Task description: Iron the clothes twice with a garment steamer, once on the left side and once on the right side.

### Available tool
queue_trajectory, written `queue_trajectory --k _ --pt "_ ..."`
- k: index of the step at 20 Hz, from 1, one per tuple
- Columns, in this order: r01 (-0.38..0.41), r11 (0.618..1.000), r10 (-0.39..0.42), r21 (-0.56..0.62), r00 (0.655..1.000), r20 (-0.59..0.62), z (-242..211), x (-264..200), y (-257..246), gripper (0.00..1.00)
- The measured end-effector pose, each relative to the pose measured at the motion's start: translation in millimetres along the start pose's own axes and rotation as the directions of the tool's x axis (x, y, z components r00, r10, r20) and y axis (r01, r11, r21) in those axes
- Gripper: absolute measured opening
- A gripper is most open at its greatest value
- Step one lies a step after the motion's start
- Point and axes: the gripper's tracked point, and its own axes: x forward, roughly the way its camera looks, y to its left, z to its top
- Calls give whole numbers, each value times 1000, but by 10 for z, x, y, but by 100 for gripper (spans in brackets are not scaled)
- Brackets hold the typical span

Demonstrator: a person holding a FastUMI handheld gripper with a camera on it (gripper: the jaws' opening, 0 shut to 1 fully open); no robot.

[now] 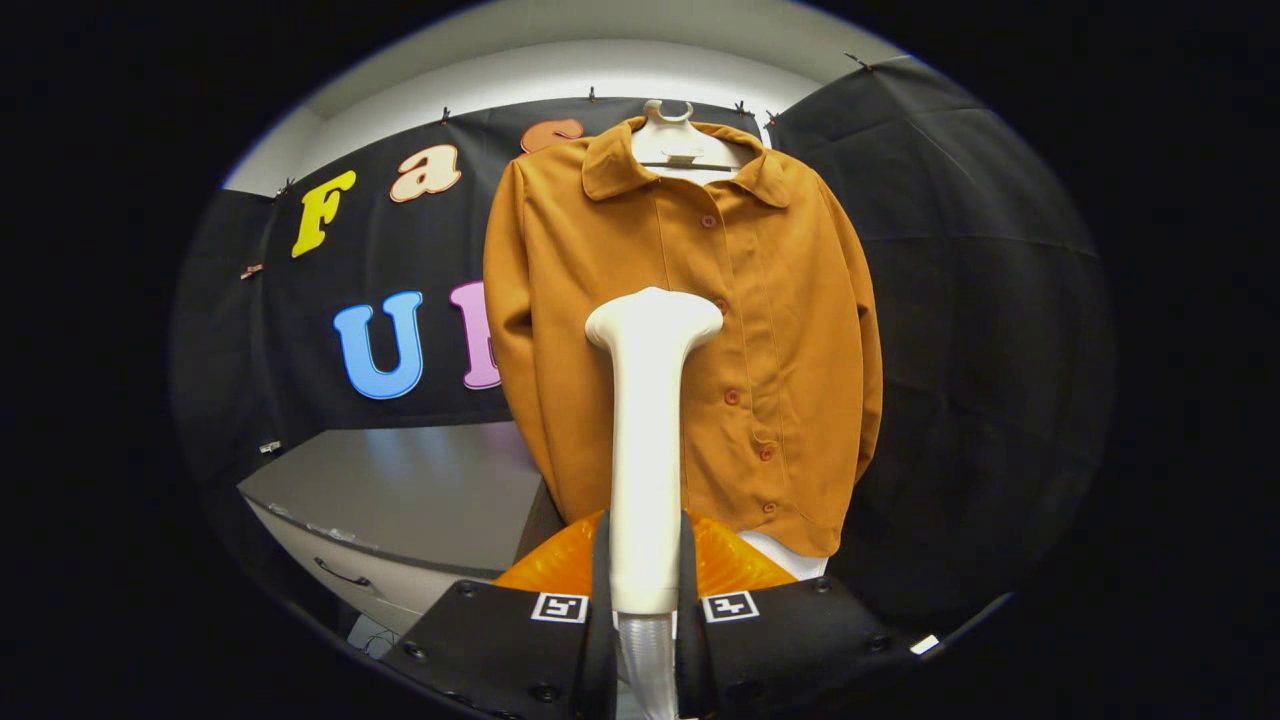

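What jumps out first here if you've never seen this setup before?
A rust-orange buttoned shirt on a white hanger hangs against the booth's black wall. In front of it rises the white garment steamer, its handle clamped between the gripper fingers. A grey cabinet sits beside the shirt, lower down.

A grey counter (400,490) with a drawer handle on its front stands below the booth wall, just beside the hanging shirt's (680,330) lower hem.
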Motion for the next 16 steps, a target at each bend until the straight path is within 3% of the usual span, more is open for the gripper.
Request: queue_trajectory --k 16 --pt "49 999 -45 10 971 -233 -1039 -309 -72 27"
